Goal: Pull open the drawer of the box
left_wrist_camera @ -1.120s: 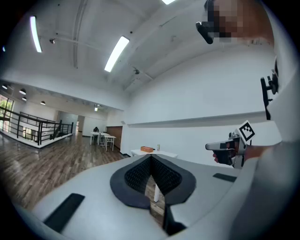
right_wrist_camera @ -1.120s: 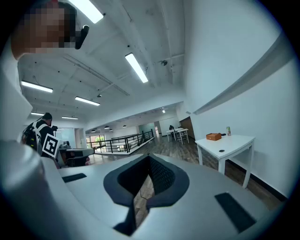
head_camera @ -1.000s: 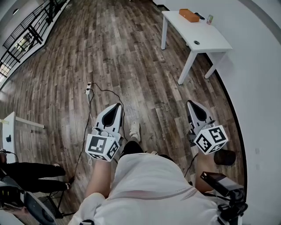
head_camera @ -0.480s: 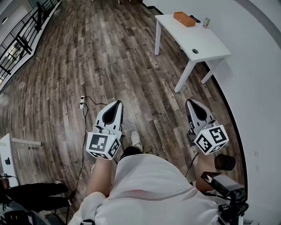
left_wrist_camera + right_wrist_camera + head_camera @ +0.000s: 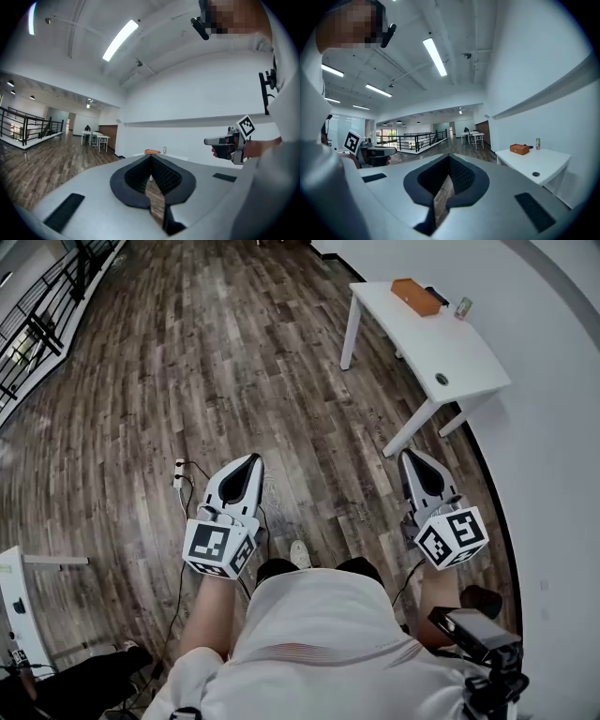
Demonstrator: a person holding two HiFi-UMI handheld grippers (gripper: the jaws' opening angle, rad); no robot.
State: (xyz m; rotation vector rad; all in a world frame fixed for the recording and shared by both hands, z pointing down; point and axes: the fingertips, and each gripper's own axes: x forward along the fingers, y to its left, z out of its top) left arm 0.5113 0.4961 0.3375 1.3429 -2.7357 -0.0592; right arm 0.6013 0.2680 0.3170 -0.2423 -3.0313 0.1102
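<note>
The box (image 5: 415, 296) is well out of reach. From the right gripper (image 5: 412, 463), empty and closed like the left gripper (image 5: 249, 463), it lies ahead on the white table (image 5: 417, 338) at upper right. Its long side slants down-right, and the right gripper is nearer.

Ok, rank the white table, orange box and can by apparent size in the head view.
White table, largest by far.
Orange box on it, next.
Can near the box, smallest.
All sit together, so distance does not skew this.

Two grippers — left gripper (image 5: 250, 460), right gripper (image 5: 411, 458) — plus one orange box (image 5: 415, 296), one can (image 5: 462, 307).
</note>
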